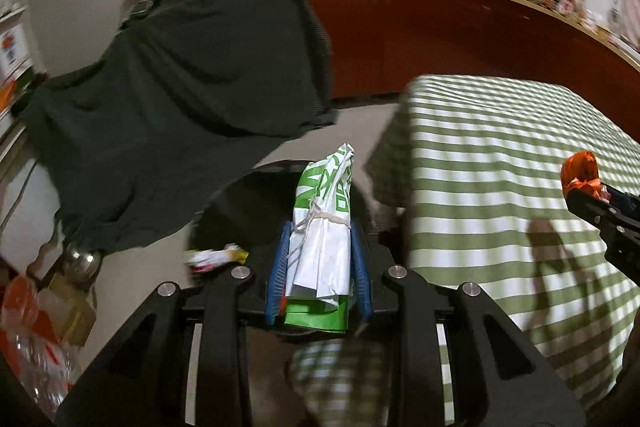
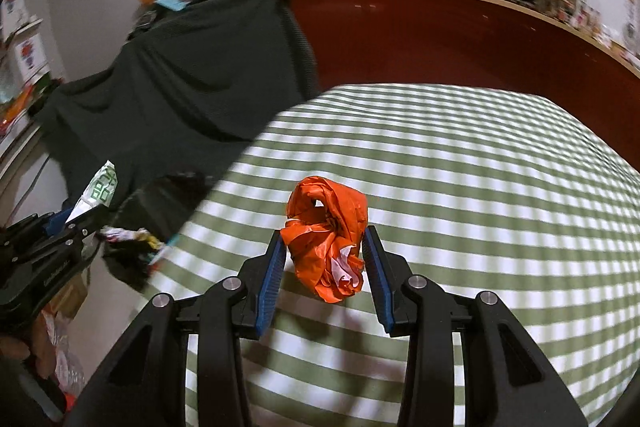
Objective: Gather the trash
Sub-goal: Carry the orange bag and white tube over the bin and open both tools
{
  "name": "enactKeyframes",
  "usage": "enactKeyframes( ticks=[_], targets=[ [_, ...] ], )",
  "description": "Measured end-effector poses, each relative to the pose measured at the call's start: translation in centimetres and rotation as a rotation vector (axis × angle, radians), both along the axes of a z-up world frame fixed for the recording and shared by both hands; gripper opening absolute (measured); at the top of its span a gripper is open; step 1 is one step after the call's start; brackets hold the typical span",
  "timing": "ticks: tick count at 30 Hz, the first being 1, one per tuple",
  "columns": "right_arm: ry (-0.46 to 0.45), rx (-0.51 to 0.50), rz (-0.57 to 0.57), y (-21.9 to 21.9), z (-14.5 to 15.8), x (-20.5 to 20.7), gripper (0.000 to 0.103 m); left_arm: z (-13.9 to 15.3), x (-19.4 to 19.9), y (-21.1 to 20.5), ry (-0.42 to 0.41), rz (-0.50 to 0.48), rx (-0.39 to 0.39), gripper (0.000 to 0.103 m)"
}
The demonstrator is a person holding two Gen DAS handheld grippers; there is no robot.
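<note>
Cluttered kitchen, red cabinets behind, dark cloth (image 1: 180, 75) draped on the left, green-striped table (image 1: 500, 155) on the right. On the floor between them sits a black trash bag (image 1: 256, 203), wrappers on its rim. The left gripper (image 1: 320, 259) is clamped on a tied green-white bag bundle (image 1: 326, 211), long axis along the fingers, right above that opening, so it looks nearer. The right gripper (image 2: 326, 259) pinches a crumpled orange bag (image 2: 328, 235) over the table, bin off to its left
</note>
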State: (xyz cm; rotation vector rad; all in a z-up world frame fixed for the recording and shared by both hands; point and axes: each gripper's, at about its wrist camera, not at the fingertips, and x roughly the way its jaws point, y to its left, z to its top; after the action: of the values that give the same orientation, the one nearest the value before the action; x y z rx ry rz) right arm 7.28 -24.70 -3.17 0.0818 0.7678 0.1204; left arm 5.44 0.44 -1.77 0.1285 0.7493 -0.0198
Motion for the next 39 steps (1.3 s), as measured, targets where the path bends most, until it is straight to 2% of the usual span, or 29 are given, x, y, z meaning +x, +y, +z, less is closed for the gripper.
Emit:
enactKeyframes(
  ticks=[7,16,36,39],
  targets=[
    [-0.023,0.012,0.094,5.7,0.5,1.4,0.040,0.7,0.0,4.8,-0.019,0.097,-0.005,0.028],
    [-0.032,0.001,0.180,11.4,0.4,3.8,0.040,0.1,1.5,7.4,-0.043,0.153,0.009,0.029],
    [-0.001,-0.037,0.249,17.1,-1.3,7.6,0.040,-2.9,6.0,9.5,-0.011,0.177,0.003,0.030],
    [0.013,-0.047,0.248,17.7,-1.7,8.2,0.043,-3.5,6.6,9.7,0.000,0.177,0.008,0.032]
  ],
)
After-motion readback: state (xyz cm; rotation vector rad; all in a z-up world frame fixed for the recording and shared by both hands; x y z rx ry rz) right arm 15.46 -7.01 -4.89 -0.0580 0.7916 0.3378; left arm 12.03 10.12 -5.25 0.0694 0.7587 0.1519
